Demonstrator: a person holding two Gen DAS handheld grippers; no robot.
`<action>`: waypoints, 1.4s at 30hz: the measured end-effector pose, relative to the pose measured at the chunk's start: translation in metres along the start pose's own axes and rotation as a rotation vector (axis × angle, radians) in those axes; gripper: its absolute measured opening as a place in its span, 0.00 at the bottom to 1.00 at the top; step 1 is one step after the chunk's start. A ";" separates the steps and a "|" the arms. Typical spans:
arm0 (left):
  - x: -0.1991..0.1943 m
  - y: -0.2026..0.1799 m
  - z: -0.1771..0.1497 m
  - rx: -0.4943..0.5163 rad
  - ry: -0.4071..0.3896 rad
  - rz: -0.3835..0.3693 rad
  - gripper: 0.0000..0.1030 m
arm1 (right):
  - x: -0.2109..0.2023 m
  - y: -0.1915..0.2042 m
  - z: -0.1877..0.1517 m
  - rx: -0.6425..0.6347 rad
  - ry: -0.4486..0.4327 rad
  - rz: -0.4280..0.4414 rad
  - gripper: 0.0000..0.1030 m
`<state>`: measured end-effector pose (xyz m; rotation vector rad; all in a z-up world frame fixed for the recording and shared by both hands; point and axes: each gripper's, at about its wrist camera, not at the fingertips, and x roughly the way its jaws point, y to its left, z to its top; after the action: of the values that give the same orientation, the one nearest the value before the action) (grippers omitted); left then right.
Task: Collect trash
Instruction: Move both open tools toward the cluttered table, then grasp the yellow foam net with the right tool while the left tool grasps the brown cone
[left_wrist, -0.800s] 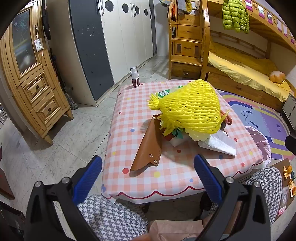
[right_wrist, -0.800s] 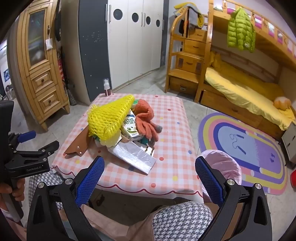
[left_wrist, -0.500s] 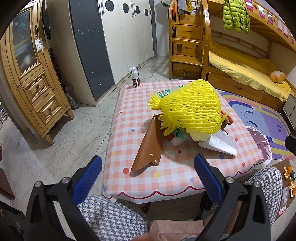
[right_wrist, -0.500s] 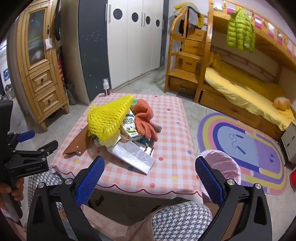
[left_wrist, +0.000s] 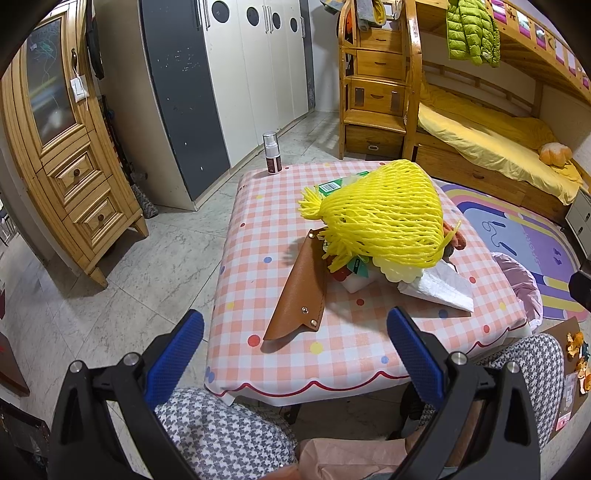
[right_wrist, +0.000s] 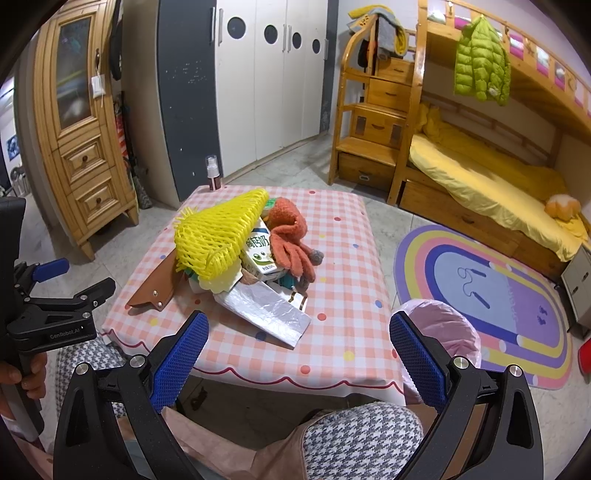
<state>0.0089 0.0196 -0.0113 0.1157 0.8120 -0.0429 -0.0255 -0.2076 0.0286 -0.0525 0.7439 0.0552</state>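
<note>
A pile of trash lies on the pink checked table (left_wrist: 258, 229) (right_wrist: 343, 229). On top is a yellow foam net (left_wrist: 384, 214) (right_wrist: 218, 236). Beside it lie a brown leather sheath (left_wrist: 301, 291) (right_wrist: 157, 286), a green-and-white milk carton (right_wrist: 260, 251), an orange glove (right_wrist: 291, 240) and a silver foil bag (right_wrist: 266, 308) (left_wrist: 439, 286). My left gripper (left_wrist: 295, 354) is open and empty, held before the table's near edge. My right gripper (right_wrist: 299, 352) is open and empty, also short of the table. The left gripper shows at the left of the right wrist view (right_wrist: 61, 295).
A bin lined with a pink bag (right_wrist: 439, 326) (left_wrist: 517, 280) stands at the table's right side. A small spray bottle (left_wrist: 272, 153) (right_wrist: 213, 173) stands on the far table corner. A wooden cabinet (left_wrist: 62, 147), wardrobes, a bunk bed (right_wrist: 480, 166) and a striped rug (right_wrist: 491, 295) surround the table.
</note>
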 end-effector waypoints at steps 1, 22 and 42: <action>0.000 0.001 0.000 -0.001 0.000 0.001 0.94 | 0.000 -0.001 -0.001 0.000 0.000 0.001 0.94; 0.000 0.004 0.001 -0.011 0.012 0.010 0.94 | 0.007 0.002 -0.002 0.003 0.000 0.000 0.94; 0.026 0.037 -0.002 -0.072 0.047 0.047 0.94 | 0.032 0.029 0.026 -0.091 -0.103 0.072 0.94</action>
<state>0.0283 0.0566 -0.0287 0.0679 0.8563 0.0331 0.0135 -0.1754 0.0254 -0.1092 0.6397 0.1594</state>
